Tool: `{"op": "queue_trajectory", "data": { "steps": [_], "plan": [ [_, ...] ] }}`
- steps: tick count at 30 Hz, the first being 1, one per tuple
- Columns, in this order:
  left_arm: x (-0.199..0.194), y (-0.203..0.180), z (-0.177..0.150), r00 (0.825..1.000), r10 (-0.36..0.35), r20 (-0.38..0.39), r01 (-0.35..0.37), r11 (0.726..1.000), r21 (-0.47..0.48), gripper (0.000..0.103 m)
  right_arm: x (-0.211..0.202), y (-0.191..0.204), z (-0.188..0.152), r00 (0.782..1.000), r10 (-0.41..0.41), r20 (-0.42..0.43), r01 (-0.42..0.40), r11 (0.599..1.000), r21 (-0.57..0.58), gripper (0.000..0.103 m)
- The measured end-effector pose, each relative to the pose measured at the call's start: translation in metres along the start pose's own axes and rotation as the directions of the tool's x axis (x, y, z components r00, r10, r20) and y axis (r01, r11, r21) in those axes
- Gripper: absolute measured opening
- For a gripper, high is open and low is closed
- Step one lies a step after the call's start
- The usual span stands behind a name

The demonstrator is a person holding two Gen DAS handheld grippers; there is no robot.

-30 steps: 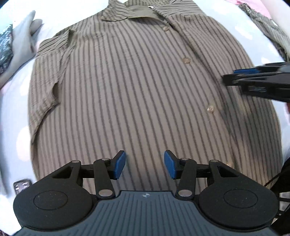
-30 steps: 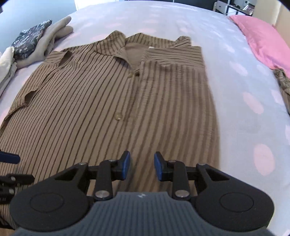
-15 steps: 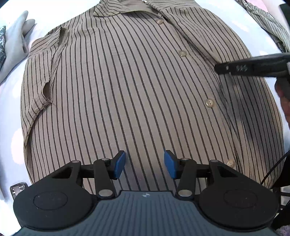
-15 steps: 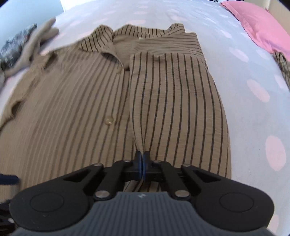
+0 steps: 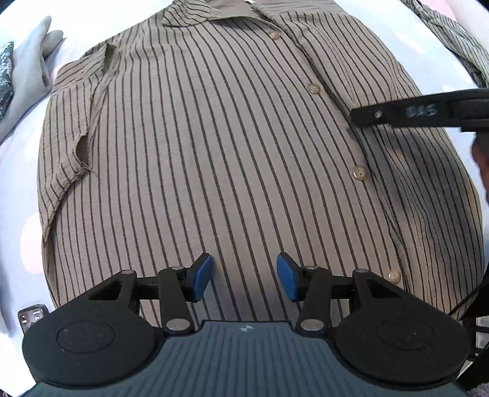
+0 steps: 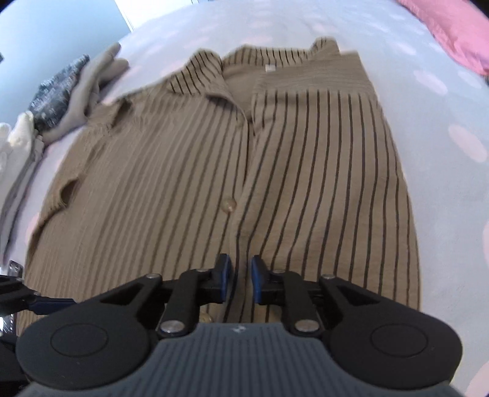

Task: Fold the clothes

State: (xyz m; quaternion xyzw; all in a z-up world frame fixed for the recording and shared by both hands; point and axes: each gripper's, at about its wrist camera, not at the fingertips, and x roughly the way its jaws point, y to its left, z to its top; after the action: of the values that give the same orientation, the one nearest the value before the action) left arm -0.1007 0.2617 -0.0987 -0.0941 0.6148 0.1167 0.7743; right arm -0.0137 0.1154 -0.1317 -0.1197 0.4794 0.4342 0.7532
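A brown shirt with dark stripes point(image 5: 214, 152) lies face up on the bed, buttons down its front. In the right wrist view its right side point(image 6: 330, 183) is folded inward along the button line. My left gripper point(image 5: 244, 279) hovers open over the lower front, nothing between its blue pads. My right gripper point(image 6: 241, 278) sits low over the folded edge with its jaws opening. The edge runs between the pads, which do not press on it. That gripper's black finger point(image 5: 397, 113) shows side-on at the right of the left wrist view.
The white bedsheet with pink dots point(image 6: 443, 152) surrounds the shirt. A grey garment point(image 5: 30, 70) and a dark patterned cloth point(image 6: 58, 91) lie at the left. A pink pillow point(image 6: 458, 27) is far right. Another striped garment point(image 5: 452, 39) lies top right. A small dark device point(image 5: 32, 316) sits lower left.
My right gripper closed on the shirt's folded edge half a second ago and now has its jaws apart again. It also rolled. The left gripper stayed open and almost still.
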Motion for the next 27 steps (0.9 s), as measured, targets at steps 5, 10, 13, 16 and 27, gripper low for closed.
{"op": "queue_trajectory", "data": {
  "steps": [5, 10, 13, 16, 27],
  "plan": [
    [-0.001, 0.008, -0.002, 1.000, 0.024, 0.013, -0.024, 0.999, -0.030, 0.045, 0.002, 0.001, -0.006, 0.998, -0.052, -0.027, 0.051, 0.999, -0.019, 0.008],
    [-0.004, 0.018, -0.009, 0.999, 0.047, 0.023, -0.046, 0.997, -0.058, 0.045, 0.010, 0.007, -0.012, 0.989, -0.115, -0.095, 0.109, 0.991, -0.072, 0.009],
    [-0.008, 0.024, -0.011, 0.998, 0.053, 0.036, -0.050, 0.996, -0.078, 0.045, -0.002, 0.011, -0.011, 0.992, -0.111, -0.054, 0.106, 0.991, -0.086, 0.011],
    [-0.016, 0.031, -0.015, 0.997, 0.058, 0.054, -0.053, 0.994, -0.095, 0.045, -0.011, 0.015, -0.013, 0.992, -0.119, -0.029, 0.115, 0.987, -0.115, 0.012],
    [-0.038, 0.055, -0.025, 0.992, 0.042, 0.115, -0.029, 0.994, -0.109, 0.045, -0.033, 0.040, -0.032, 0.994, -0.105, -0.004, 0.099, 0.950, -0.294, 0.012]
  ]
}}
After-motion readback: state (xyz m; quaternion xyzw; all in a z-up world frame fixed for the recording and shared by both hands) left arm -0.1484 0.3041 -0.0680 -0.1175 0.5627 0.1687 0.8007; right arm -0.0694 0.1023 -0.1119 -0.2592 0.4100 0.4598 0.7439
